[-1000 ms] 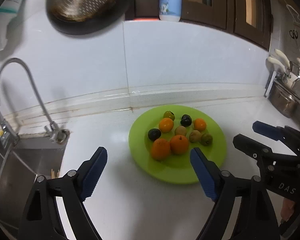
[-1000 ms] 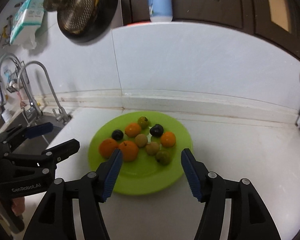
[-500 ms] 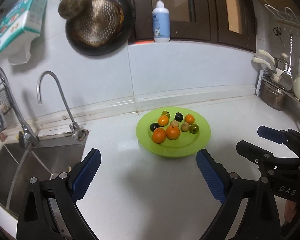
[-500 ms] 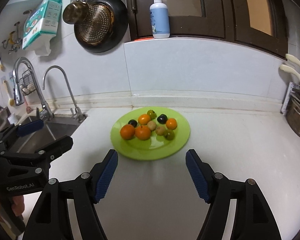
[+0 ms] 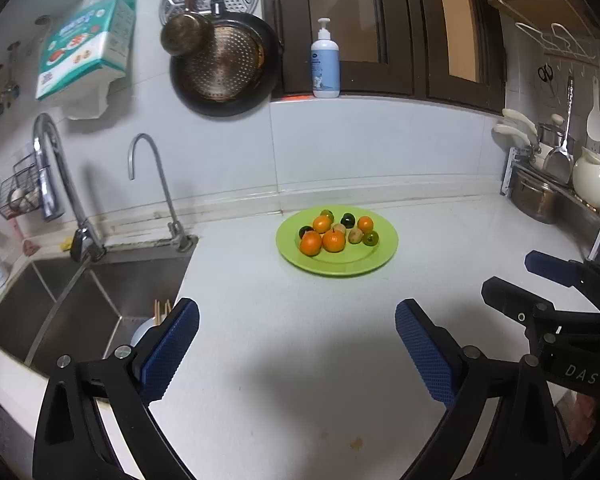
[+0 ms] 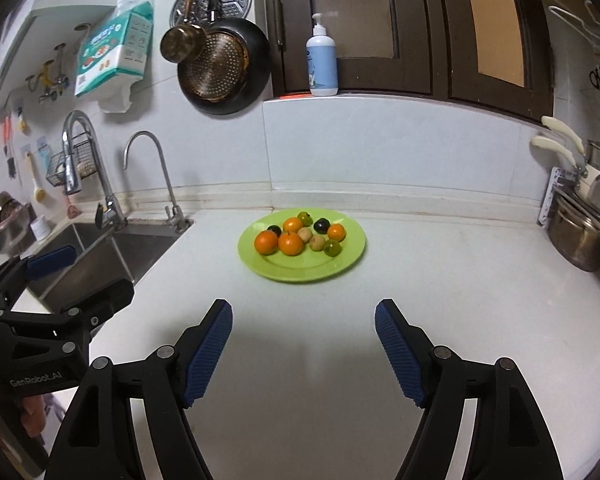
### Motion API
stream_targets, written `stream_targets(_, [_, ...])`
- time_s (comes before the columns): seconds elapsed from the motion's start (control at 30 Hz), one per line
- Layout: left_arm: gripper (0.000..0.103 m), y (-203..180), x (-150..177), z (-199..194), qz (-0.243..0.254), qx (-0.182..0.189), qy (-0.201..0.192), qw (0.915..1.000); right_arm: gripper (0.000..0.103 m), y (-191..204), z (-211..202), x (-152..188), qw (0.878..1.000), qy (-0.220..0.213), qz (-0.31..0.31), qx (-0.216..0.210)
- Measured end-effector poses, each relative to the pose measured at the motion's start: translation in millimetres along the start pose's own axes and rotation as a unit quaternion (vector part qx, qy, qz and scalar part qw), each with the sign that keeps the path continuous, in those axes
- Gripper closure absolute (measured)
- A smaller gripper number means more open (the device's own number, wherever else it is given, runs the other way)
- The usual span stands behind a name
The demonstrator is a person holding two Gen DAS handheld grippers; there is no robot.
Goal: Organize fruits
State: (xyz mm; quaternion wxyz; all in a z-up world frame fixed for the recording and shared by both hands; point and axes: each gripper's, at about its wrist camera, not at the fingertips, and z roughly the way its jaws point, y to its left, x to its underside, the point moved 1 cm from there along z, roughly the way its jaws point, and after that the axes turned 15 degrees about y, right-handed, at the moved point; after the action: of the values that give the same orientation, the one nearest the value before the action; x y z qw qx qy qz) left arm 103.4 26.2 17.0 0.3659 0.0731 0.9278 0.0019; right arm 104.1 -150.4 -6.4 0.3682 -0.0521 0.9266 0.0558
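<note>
A lime green plate (image 5: 340,265) (image 6: 296,270) sits on the white counter near the back wall. It holds several small fruits in a cluster: oranges (image 5: 333,241) (image 6: 290,243), dark plums (image 5: 347,220) (image 6: 321,225), green fruits (image 5: 370,238) (image 6: 332,247) and tan ones (image 6: 317,243). My left gripper (image 5: 296,326) is open and empty, well short of the plate. My right gripper (image 6: 303,322) is open and empty, also short of the plate. Each gripper shows in the other's view: the right one (image 5: 536,280) at the right, the left one (image 6: 80,276) at the left.
A steel sink (image 5: 80,304) (image 6: 100,256) with two taps (image 5: 156,184) lies to the left, chopsticks and a bowl inside. Pots and utensils (image 5: 540,196) (image 6: 580,240) stand at the right edge. Pans (image 5: 224,68) hang on the wall and a soap bottle (image 5: 325,64) stands on the ledge.
Both grippers have pulled back and up from the plate, which now looks smaller and farther. Both stay open and empty. The fruits have not moved.
</note>
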Motion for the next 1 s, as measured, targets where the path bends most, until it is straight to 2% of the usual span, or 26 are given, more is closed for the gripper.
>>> stream_targets(0.37, [0.001, -6.6, 32.7, -27.9, -0.008, -0.009, 0.007, 0.9999, 0.028, 3.3, -32.2, 35.7, 1.0, -0.002, -0.003, 0.005])
stream_targets(1.0, [0.0, -26.7, 44.8, -58.5, -0.004, -0.017, -0.01, 0.9998, 0.028, -8.6, -64.1, 59.9, 1.0, -0.021, 0.004, 0.007])
